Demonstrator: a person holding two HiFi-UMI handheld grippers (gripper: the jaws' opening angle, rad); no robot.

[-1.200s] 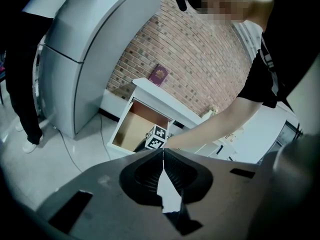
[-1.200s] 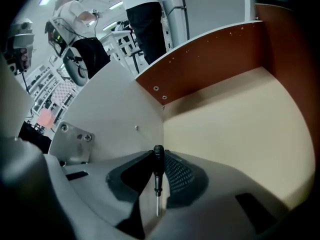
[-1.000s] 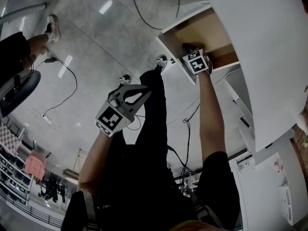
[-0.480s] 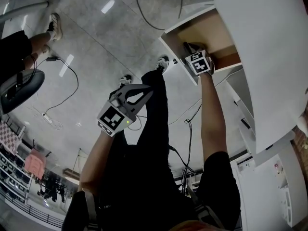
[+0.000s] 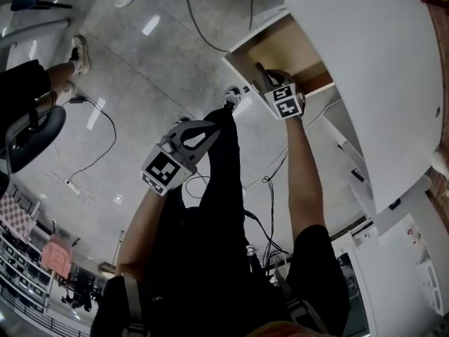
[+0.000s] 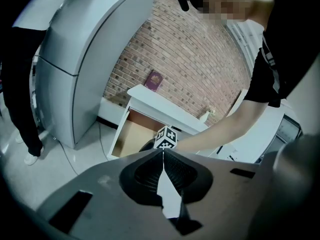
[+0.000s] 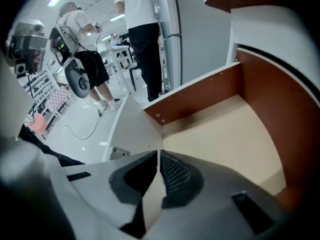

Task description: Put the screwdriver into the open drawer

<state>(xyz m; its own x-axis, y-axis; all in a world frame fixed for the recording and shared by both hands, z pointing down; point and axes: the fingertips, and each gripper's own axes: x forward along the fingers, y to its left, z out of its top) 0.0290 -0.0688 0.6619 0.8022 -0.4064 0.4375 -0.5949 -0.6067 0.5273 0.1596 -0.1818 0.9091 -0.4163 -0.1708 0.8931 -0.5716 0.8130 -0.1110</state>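
The open drawer (image 5: 287, 44) juts from a white cabinet, with a beige floor (image 7: 225, 134) and brown walls. I see no screwdriver in any view. My right gripper (image 5: 261, 70) reaches over the drawer's front edge, its marker cube (image 5: 284, 100) just behind. In the right gripper view its jaws (image 7: 159, 154) meet at the tips, shut with nothing between them. My left gripper (image 5: 214, 126) hangs above the person's black trouser legs, well short of the drawer. Its jaws (image 6: 163, 151) are shut and empty, pointing at the drawer (image 6: 127, 136) and the right cube (image 6: 166, 138).
The cabinet's white top (image 5: 372, 69) overhangs the drawer, with a purple book (image 6: 154, 80) on it. Cables (image 5: 91, 104) trail over the grey floor. A chair (image 5: 28, 139) and another person's shoe (image 5: 77, 48) are at the left. A tall grey cabinet (image 6: 75, 59) stands beside the drawer.
The head view has shifted, so the drawer sits a little further left. My right gripper stays at the drawer's front edge. The left gripper has hardly moved.
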